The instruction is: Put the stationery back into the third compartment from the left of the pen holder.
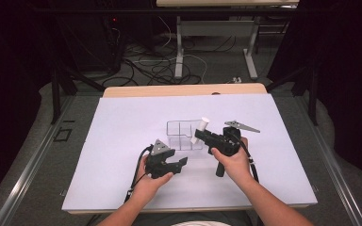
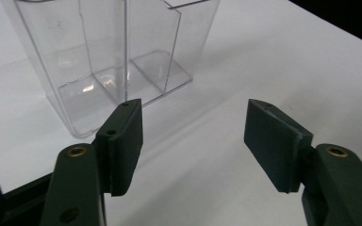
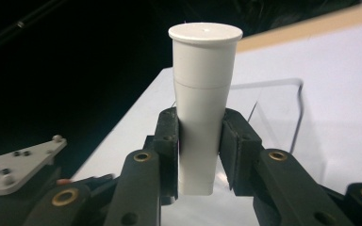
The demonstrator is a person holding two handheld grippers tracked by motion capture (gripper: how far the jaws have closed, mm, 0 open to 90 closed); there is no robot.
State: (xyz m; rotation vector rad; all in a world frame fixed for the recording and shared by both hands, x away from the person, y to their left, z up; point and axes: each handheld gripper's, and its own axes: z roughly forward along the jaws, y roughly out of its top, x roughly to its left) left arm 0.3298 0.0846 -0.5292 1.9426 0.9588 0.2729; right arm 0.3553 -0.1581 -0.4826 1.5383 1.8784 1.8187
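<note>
We see the right gripper with its fingers pinching a white tube, held tilted above the clear plastic divided box that stands on the white bench. The left gripper rests low just beside the box, its fingers spread with nothing between them.

- Lab or recording studio, not a home.
- Black curtains all round, dark room.
- Table covered with a plain white sheet, wooden far edge showing.
- Loose cables tangled on the grey floor beyond the table's far edge.
- Second desk's metal legs behind, metal rails along the table's left side.
</note>
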